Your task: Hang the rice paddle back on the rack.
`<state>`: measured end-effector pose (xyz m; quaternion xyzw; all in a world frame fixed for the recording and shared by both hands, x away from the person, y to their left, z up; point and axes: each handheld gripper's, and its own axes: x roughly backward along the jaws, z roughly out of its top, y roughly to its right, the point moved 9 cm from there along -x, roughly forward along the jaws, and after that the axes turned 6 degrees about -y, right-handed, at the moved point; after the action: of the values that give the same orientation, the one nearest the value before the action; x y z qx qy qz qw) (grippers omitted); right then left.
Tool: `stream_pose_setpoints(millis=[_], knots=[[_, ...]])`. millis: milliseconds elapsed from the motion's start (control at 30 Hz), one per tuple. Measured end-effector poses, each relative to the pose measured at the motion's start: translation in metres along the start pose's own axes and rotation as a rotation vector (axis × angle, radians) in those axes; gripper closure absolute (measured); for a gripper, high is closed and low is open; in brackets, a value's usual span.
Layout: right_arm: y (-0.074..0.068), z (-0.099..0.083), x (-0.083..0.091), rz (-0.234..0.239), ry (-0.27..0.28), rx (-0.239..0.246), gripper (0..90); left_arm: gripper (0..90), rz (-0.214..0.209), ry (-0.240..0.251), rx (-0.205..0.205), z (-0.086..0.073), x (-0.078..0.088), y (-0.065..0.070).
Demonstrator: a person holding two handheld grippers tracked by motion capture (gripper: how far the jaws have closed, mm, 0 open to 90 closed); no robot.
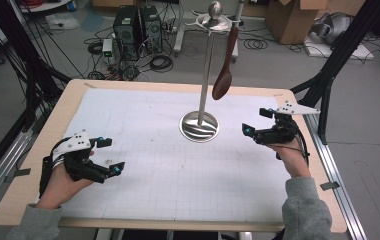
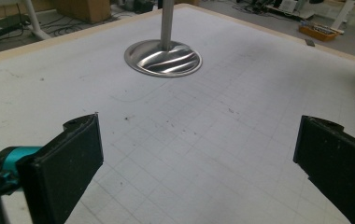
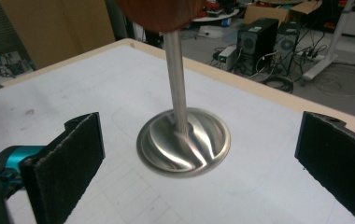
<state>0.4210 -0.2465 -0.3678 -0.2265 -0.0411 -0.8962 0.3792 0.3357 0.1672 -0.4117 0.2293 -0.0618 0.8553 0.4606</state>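
A steel stand with a round base, tall pole and hooked top rises at the table's middle back. A brown wooden spoon hangs from its top, bowl down. My left gripper hovers open over the mat at the front left, empty. My right gripper is open to the right of the stand's base, jaws pointing at it, holding nothing. The left gripper view shows the base far ahead. In the right gripper view the base sits between the jaws' line of sight and the spoon's bowl hangs at the top.
A white gridded mat covers the wooden table. Beyond the far edge, computer towers, cables and cardboard boxes sit on the floor. Black frame posts stand at the table's left and right sides.
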Motion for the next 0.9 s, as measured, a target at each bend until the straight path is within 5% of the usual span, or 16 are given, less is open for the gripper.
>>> stream_pose_setpoints(millis=[433, 900], knots=[[0.01, -0.034, 0.009, -0.056, 0.01, -0.038, 0.2, 1.9, 0.013, 0.005, 0.01, -0.001, 0.003, -0.006], [0.006, -0.056, 0.015, -0.062, 0.017, -0.064, 0.2, 1.9, 0.012, -0.002, 0.012, -0.003, 0.001, -0.006]])
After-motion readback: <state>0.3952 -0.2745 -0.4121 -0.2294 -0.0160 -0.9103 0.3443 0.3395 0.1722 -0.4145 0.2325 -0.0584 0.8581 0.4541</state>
